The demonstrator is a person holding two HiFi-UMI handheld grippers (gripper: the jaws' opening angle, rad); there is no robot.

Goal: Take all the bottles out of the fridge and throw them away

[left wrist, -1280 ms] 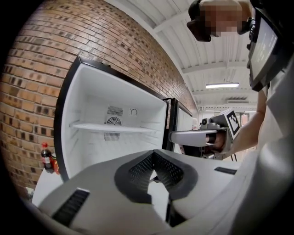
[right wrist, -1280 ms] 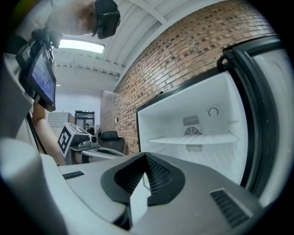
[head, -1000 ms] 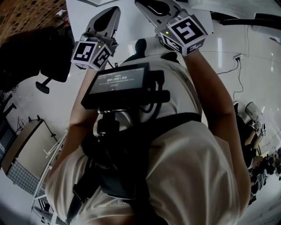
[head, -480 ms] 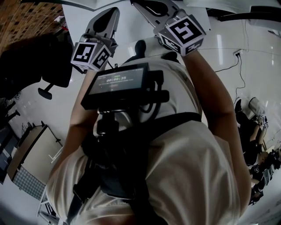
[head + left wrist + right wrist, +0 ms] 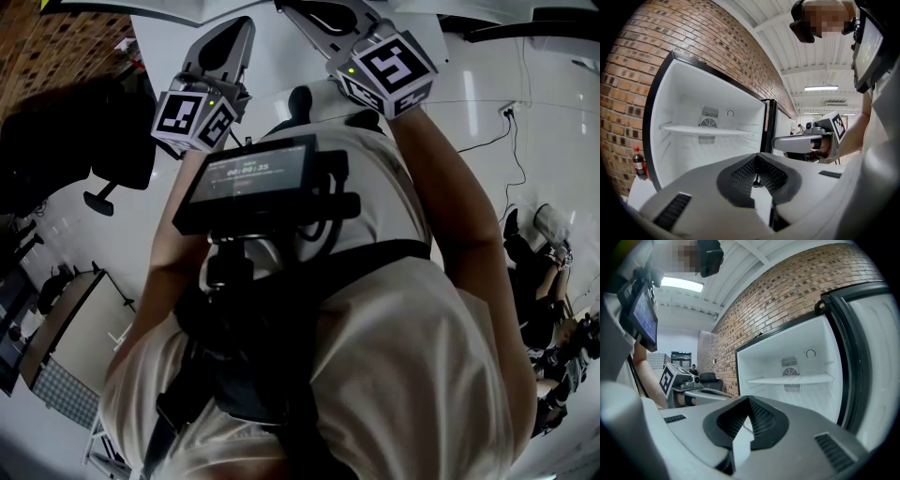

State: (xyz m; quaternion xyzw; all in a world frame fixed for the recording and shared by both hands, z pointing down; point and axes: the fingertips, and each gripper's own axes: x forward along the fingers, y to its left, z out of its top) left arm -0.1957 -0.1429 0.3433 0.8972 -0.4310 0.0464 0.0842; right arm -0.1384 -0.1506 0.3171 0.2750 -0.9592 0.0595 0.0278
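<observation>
With jaws pressed together and empty, the grey left gripper (image 5: 757, 157) and right gripper (image 5: 749, 399) point level at the open, bare-looking white fridge compartment (image 5: 708, 145), seemingly readying a reach.

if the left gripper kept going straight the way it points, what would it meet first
The left gripper heads into the open fridge: probably its back wall below the shelf first, nothing between, though depth is unclear.

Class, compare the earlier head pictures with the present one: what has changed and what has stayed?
Nothing was taken hold of or let go; only the floor drifts slightly in the head view. The left tool and right tool, both shut and empty, stay side by side before the open fridge.
</observation>
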